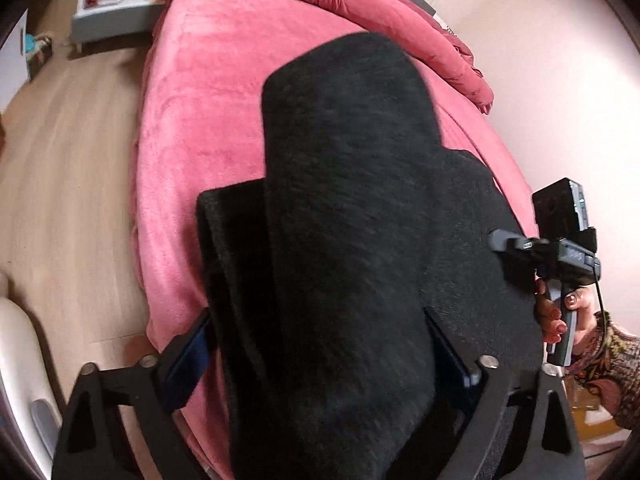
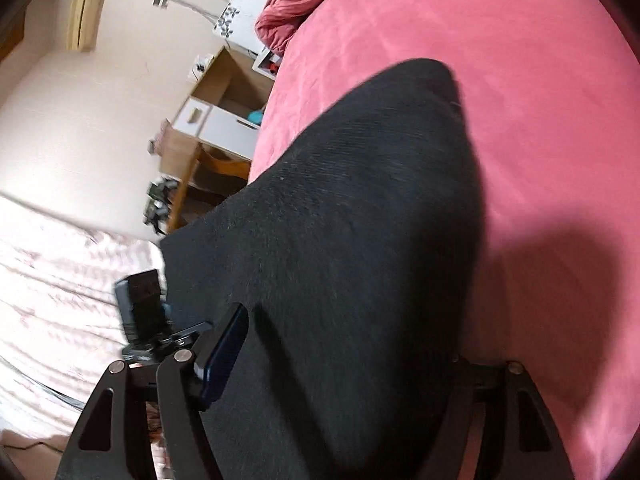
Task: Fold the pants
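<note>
Black fleece pants (image 1: 344,184) lie on a pink bed (image 1: 200,92), partly lifted. My left gripper (image 1: 320,356) is shut on a thick fold of the pants, which drape over its fingers (image 1: 188,356). My right gripper (image 2: 344,344) is shut on another edge of the pants (image 2: 360,220); its left finger (image 2: 222,356) shows, the right one is hidden under cloth. The right gripper also shows in the left wrist view (image 1: 548,252), at the pants' right edge, held by a hand.
A rumpled pink duvet (image 1: 360,4) lies along the far side of the bed. Wooden floor (image 1: 68,152) and a white cabinet (image 1: 116,4) are to the left. A wooden desk with white drawers (image 2: 216,120) stands by the wall.
</note>
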`<state>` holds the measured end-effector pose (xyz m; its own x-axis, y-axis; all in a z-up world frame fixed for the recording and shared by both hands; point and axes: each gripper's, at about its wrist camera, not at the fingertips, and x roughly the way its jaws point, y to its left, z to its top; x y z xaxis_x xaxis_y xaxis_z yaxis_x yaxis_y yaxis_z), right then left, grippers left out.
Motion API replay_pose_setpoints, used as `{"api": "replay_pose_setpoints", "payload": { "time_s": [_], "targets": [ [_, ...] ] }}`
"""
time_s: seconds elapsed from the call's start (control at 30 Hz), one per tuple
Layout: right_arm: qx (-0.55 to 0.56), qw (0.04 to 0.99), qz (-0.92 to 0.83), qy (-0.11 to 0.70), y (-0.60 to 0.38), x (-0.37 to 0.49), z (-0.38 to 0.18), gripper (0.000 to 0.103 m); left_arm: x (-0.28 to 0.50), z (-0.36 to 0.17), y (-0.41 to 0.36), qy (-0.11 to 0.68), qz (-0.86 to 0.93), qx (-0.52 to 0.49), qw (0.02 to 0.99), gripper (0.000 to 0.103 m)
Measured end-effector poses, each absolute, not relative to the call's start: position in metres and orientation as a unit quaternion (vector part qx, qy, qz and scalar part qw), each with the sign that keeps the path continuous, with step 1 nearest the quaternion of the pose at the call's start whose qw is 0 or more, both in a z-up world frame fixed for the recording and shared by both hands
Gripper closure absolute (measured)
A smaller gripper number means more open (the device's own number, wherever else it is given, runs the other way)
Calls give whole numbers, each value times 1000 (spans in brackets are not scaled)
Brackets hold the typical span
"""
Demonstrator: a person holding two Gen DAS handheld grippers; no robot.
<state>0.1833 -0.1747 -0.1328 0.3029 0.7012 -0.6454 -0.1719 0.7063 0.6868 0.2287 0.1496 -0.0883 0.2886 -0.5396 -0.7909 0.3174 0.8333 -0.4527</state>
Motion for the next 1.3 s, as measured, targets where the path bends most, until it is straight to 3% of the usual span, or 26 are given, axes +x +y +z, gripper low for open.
{"api": "replay_pose_setpoints", "payload": {
  "time_s": [0.03, 0.1, 0.2, 0.67, 1.0, 1.07, 1.17, 1.2, 1.27, 1.3],
  "targets": [
    [238, 773, 282, 516, -172, 184, -129, 54, 225, -85, 148, 525, -270, -101, 801, 21],
    [219, 785, 287, 503, -169, 178, -118, 65, 215, -76, 140, 509, -263, -82, 816, 30],
    [198, 804, 291, 479, -166, 163, -100, 70, 204, -62, 132, 484, -265, -74, 831, 39],
    [96, 881, 320, 335, -199, 138, 10, 74, 240, -34, 49, 464, -301, -132, 823, 48],
    [84, 926, 227, 288, -296, 190, 29, 74, 331, -24, -70, 438, -323, -74, 835, 48],
    [93, 931, 197, 293, -321, 204, 17, 73, 347, -32, -89, 452, -310, -56, 834, 44],
    [150, 908, 128, 369, -360, 236, -37, 66, 365, -57, -101, 480, -276, -41, 831, 27],
    [178, 892, 83, 406, -376, 246, -66, 61, 368, -62, -100, 486, -275, -49, 828, 21],
    [234, 870, 53, 430, -395, 251, -100, 40, 369, -73, -82, 500, -270, -85, 818, 14],
    [279, 869, 63, 405, -405, 245, -105, 39, 368, -77, -74, 505, -274, -109, 811, 14]
  ]
}}
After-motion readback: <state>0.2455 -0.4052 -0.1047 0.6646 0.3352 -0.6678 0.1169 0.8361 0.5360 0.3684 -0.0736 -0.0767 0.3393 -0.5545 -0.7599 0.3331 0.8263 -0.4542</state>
